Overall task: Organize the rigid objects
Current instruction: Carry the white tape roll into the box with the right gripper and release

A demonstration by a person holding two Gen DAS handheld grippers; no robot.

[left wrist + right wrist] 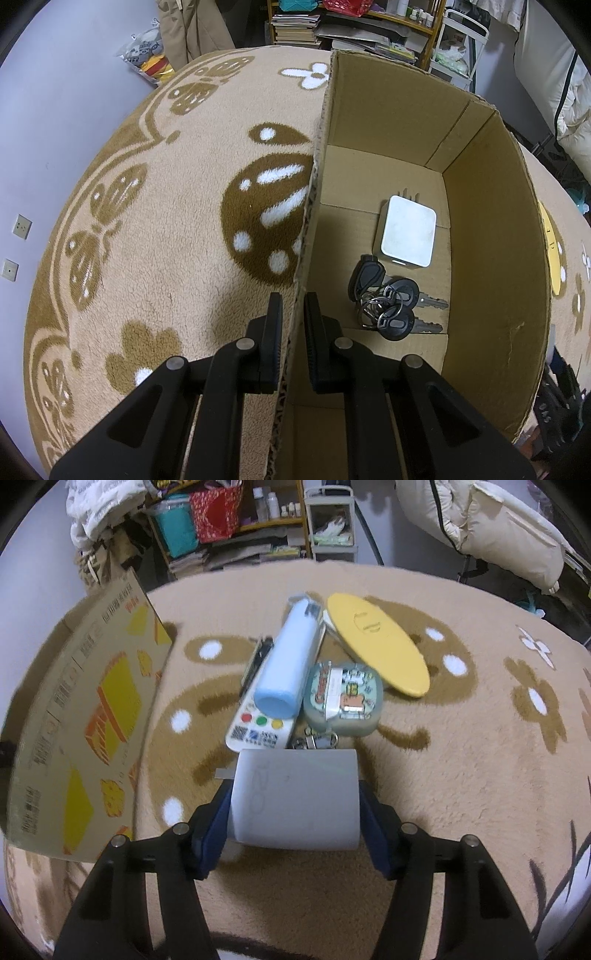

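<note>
In the left wrist view my left gripper (293, 301) is shut on the left wall of an open cardboard box (491, 258), one finger outside and one inside. On the box floor lie a white plug adapter (406, 232) and a bunch of black-headed keys (388, 302). In the right wrist view my right gripper (295, 805) has its blue pads pressed on both sides of a white rounded block (295, 775), just over the carpet. Beyond it sit a pale blue bottle (288, 664), a white remote (258, 727), a patterned case (343, 698) and a yellow oval lid (376, 642).
A beige patterned carpet (461, 757) covers the surface. The printed outside of the cardboard box (81, 720) stands to the left of the pile. A black pen (255, 661) and metal clips (314, 740) lie among the objects. Shelves with books and bins (221, 524) stand behind.
</note>
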